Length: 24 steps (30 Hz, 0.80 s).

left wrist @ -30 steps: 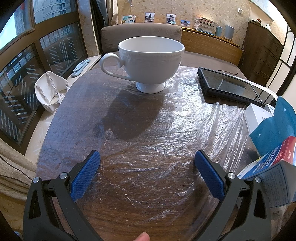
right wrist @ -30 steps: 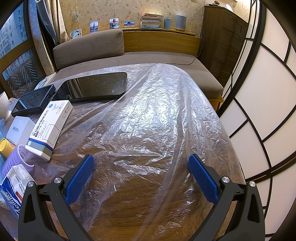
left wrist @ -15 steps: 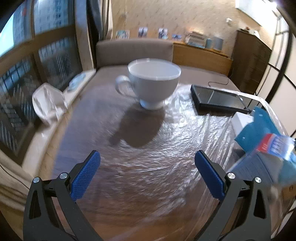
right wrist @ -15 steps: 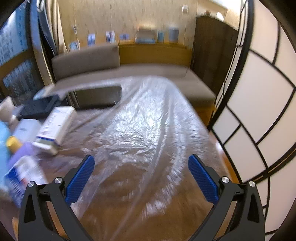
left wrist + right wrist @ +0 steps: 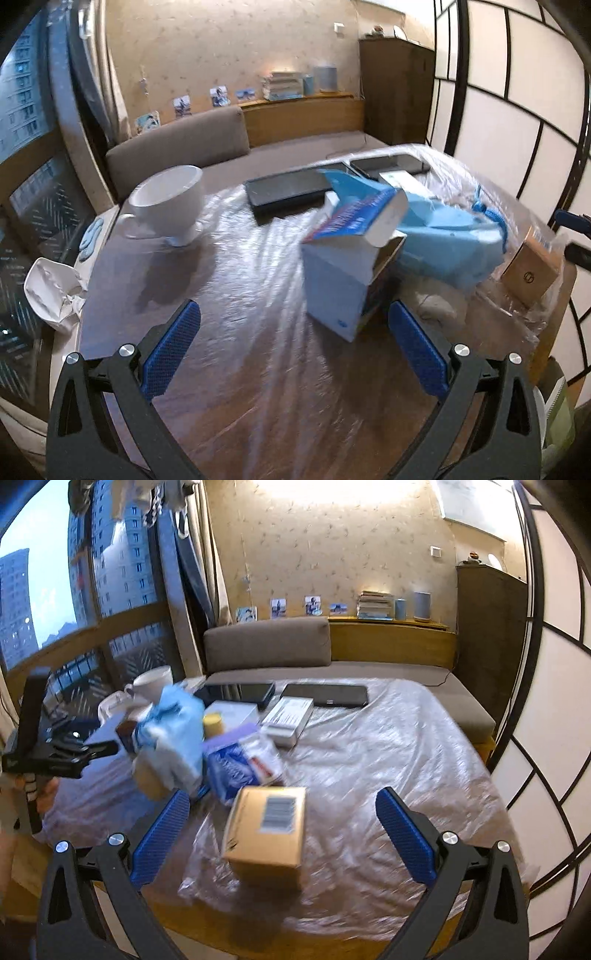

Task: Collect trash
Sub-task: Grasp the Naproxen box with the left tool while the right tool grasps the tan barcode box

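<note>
Table under clear plastic sheet: two grippers, assorted packaging, one cup.

Left gripper [image 5: 291, 343], jaws spread, empty; one opened white-and-blue carton [image 5: 347, 273] between its fingers at frame centre. Right gripper [image 5: 282, 836], jaws spread, empty; one brown cardboard box [image 5: 266, 830] at lower centre. One blue bag [image 5: 443, 240] right of the carton. One white cup [image 5: 168, 203] upper left. Two dark tablets [image 5: 325, 695] beyond, side by side.

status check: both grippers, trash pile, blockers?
Left gripper open, empty. Right gripper open, empty, cardboard box ahead between its fingers. Trash untouched; mug and tablets sit close by.
</note>
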### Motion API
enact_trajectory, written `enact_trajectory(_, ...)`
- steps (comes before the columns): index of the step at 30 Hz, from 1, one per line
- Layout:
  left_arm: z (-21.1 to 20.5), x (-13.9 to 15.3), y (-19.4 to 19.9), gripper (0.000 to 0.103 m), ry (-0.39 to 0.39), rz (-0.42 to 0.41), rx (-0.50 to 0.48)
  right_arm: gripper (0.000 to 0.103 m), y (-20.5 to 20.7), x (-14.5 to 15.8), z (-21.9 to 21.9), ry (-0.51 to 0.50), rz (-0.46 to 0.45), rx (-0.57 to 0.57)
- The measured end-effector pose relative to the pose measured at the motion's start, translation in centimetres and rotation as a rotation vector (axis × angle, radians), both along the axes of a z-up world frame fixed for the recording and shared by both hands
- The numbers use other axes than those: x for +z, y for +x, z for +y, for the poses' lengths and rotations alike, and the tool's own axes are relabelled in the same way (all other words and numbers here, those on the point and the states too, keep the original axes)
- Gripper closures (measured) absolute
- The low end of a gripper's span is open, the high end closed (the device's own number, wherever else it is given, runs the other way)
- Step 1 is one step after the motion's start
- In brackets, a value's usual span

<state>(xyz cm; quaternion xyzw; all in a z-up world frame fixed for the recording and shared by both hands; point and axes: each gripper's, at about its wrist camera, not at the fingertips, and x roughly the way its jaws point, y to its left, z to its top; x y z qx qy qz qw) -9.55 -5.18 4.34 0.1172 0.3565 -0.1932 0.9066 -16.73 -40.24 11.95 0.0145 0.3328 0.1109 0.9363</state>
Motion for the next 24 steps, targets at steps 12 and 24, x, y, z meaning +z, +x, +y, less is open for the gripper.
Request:
enact_trajectory(12,-1.3,-2.3,3.8,0.001,-0.060,0.119,0.024,0.004,2.4,-4.3,2.2,-0.060,0.087,-0.039)
enact_trajectory(24,-1.2,-2.8,4.4,0.047,-0.101,0.187,0.044,0.026,2.2,-5.0,1.4,0.016,0.115,-0.072)
